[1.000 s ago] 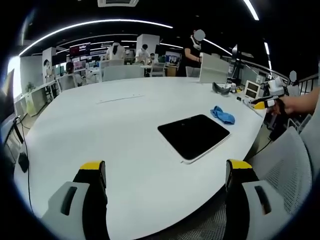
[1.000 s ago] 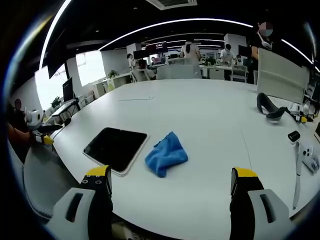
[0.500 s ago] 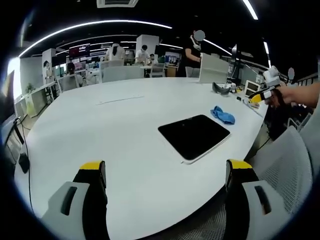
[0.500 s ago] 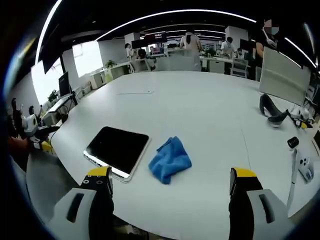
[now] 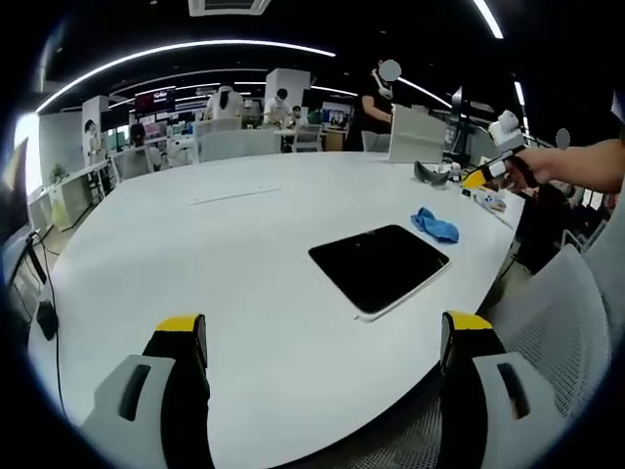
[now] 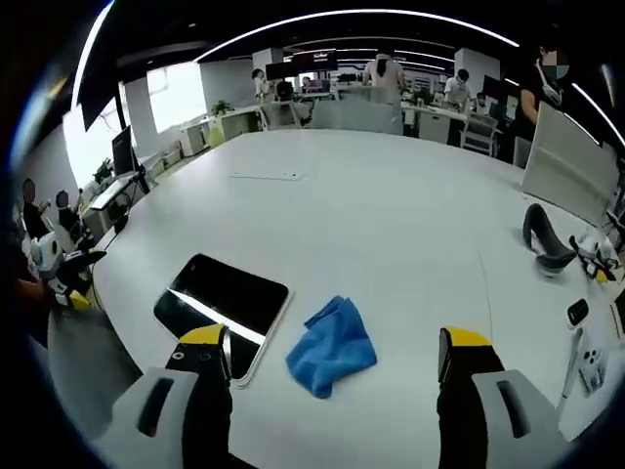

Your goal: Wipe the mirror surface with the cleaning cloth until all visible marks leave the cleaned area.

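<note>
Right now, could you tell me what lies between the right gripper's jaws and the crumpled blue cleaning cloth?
Only bare white table: in the right gripper view the cloth sits just ahead of the open right gripper.

No legible text showing anywhere. A wall screen [image 5: 156, 97] in the far office is displaying something, but it's reading too blurred and small.

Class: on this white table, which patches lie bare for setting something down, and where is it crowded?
Bare: the wide stretch of table beyond the mirror and blue cloth, up to the flat sheet far off. Also bare: right of the cloth. Crowded: the right edge, with the dark curved object and small gadgets.
</note>
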Demonstrator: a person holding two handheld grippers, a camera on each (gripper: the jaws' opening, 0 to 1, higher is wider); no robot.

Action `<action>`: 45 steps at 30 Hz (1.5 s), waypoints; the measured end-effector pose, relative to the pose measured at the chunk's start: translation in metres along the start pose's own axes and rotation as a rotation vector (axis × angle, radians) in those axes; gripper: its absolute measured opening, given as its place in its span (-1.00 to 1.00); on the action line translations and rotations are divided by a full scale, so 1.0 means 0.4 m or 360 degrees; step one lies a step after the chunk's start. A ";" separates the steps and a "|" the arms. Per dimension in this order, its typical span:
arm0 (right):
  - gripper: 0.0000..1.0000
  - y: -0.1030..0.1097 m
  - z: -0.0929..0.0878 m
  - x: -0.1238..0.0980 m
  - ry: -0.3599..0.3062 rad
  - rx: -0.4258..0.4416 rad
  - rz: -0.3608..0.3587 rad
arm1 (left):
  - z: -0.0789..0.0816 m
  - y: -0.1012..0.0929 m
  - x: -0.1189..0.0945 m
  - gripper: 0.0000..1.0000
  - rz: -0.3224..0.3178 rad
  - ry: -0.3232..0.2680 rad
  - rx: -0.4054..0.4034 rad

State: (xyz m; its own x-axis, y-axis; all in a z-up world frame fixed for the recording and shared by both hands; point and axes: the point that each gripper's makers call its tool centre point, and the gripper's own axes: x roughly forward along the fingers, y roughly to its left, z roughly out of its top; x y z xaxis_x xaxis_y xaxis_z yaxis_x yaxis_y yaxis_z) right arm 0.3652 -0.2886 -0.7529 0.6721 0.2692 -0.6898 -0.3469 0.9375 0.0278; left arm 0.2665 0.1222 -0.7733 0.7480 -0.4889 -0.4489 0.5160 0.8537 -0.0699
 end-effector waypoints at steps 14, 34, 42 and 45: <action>0.50 0.001 -0.037 0.101 0.0228 -0.0048 0.0041 | -0.005 0.000 0.003 0.98 -0.0005 0.0012 0.0004; -0.52 0.008 -0.126 0.282 0.0279 0.0001 -0.0032 | -0.011 -0.003 0.004 0.98 -0.0014 0.0032 0.0005; -0.86 0.011 -0.138 0.305 0.0329 -0.0093 -0.0128 | -0.014 -0.001 0.006 0.98 -0.0011 0.0037 0.0010; -0.90 0.004 -0.138 0.308 0.0349 -0.0021 -0.0173 | -0.012 -0.002 0.006 0.98 -0.0014 0.0030 0.0011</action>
State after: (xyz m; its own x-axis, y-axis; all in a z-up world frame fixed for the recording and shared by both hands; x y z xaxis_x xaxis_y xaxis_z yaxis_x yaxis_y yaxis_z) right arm 0.4114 -0.2661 -0.8776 0.5485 0.1114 -0.8287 -0.2900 0.9549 -0.0635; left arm 0.2658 0.1212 -0.7786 0.7354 -0.4931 -0.4648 0.5258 0.8479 -0.0676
